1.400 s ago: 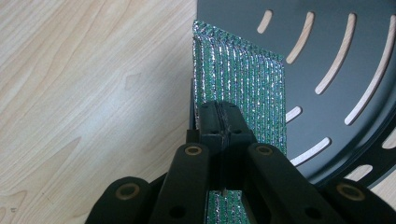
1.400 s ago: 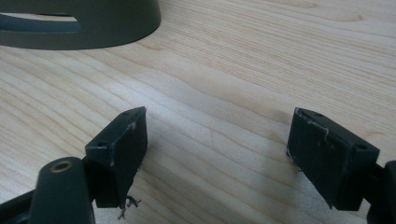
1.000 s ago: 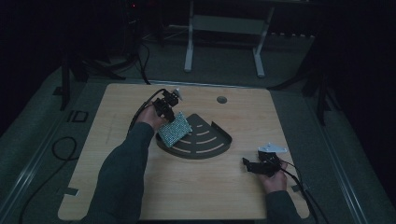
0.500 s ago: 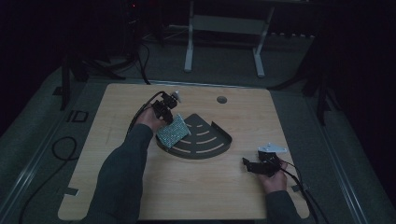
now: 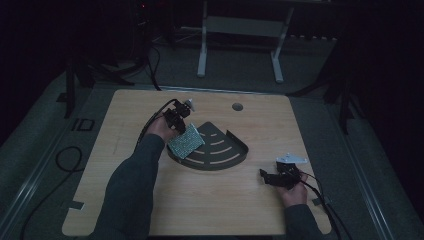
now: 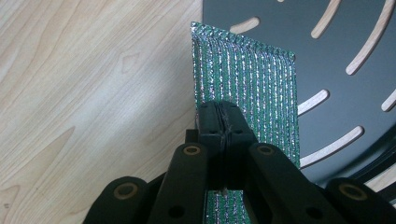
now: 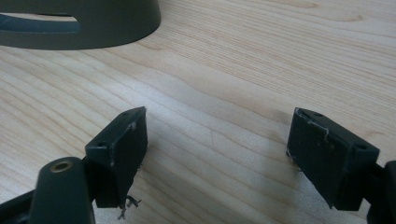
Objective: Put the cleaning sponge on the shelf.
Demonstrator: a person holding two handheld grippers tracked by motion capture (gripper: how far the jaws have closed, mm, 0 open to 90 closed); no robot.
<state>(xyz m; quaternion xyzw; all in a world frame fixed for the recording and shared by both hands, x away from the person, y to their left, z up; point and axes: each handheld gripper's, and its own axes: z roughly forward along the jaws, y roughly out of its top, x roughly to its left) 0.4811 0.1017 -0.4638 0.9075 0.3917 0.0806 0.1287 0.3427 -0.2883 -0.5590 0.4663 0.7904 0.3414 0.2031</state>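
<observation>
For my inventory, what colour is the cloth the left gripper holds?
Green with silvery stripes, cloth; left gripper view.

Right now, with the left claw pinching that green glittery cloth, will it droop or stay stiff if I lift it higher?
The cloth looks thin and ribbed like knit fabric, yet it stands out flat past the left claw, so probably only mild drooping. It seems light. Its metallic threads may be slick, so it could slide where it meets the dark slotted tray.

Green cloth (image 6: 245,88) striped with glittering silver thread; dark grey fan-shaped rack (image 5: 220,150) cut with pale curved slots; light wood-grain table (image 5: 320,130); black jaws.
</observation>
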